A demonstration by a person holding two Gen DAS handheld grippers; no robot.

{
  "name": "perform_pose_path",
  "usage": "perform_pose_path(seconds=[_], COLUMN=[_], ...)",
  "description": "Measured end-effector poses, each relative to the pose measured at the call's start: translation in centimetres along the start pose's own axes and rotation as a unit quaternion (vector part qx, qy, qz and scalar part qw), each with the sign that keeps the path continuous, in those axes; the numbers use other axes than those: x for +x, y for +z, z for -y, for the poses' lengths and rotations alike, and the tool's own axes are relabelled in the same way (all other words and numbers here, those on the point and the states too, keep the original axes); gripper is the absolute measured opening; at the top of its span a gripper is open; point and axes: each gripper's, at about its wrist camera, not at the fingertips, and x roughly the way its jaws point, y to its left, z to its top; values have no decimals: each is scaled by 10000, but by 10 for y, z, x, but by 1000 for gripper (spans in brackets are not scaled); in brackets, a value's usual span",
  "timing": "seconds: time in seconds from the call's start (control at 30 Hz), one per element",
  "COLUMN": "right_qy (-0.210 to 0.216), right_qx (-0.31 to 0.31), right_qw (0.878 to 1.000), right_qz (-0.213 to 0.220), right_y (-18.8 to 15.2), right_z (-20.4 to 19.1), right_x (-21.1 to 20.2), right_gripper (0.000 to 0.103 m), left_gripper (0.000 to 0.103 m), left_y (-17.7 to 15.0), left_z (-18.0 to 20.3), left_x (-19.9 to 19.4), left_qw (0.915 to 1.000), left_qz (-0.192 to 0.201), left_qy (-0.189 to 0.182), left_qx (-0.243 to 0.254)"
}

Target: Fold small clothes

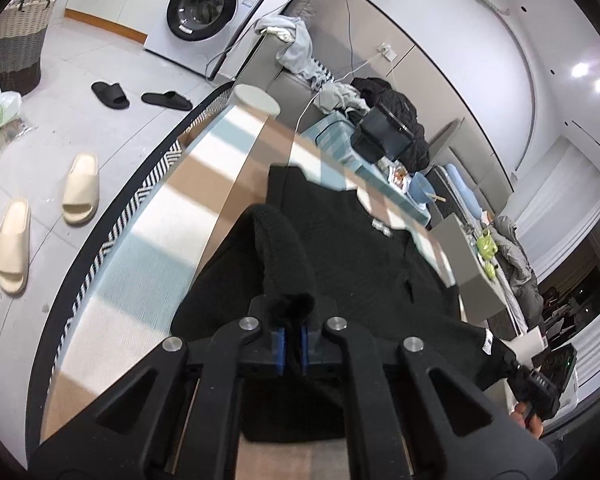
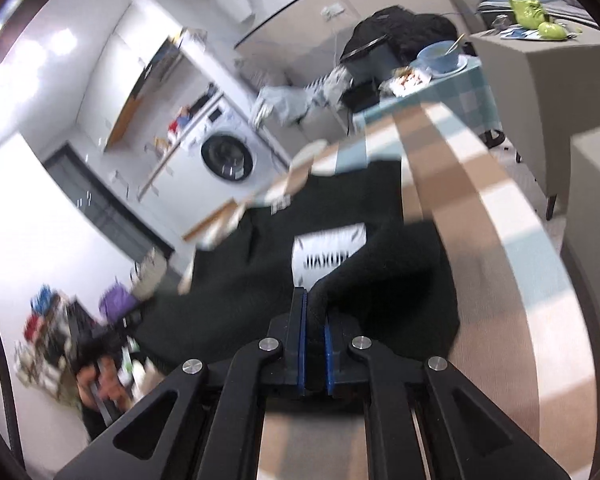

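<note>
Gripping the near edge of the black garment point(image 1: 348, 256) w/ both tools: left tool point(image 1: 293, 334) is clamped on a bunched fold of cloth, right tool point(image 2: 315, 344) is clamped on its own fold. Holding two points of one edge prob. lets it lift evenly for a fold-over. Garment's far part lies on the striped table point(image 1: 148, 248), near edge raised. White label point(image 2: 328, 254) inside carries dark lettering, too blurred to read; small white tag point(image 1: 382, 227) also unreadable.
</note>
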Motion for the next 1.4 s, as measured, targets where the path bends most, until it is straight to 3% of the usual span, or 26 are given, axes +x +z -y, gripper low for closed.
perform_pose_path(seconds=[0.27, 0.4, 0.47, 0.6, 0.73, 0.9, 1.17, 1.4], right_qy=[-342, -894, -1012, -1268, -1405, -1314, -1172, -1124], right_qx=[410, 555, 709, 998, 629, 142, -607, -832], right_qw=[9940, 9904, 9889, 9868, 9877, 9883, 9846, 9826], right_qz=[954, 902, 823, 129, -265, -760, -1145, -1224], right_y=[85, 104, 102, 86, 59, 26, -17, -34], right_z=[1, 12, 23, 48, 52, 44, 20, 4], right_x=[18, 41, 46, 60, 58, 48, 32, 30], right_gripper=[6, 6, 9, 22, 24, 38, 54, 55], left_gripper=[2, 3, 4, 33, 39, 53, 54, 54], left_y=[66, 78, 75, 55, 34, 2, -57, -78], left_z=[9, 6, 0, -13, -16, -11, 1, 14], left_x=[29, 58, 70, 83, 70, 43, 23, 24], left_qw=[9994, 9986, 9978, 9940, 9921, 9892, 9844, 9794], left_qz=[273, 148, -38, -465, -465, -445, -875, -857], left_qy=[185, 507, 644, 975, 1161, 1289, 1238, 1427], left_qx=[-80, -91, -148, -173, 131, 542, 889, 1142])
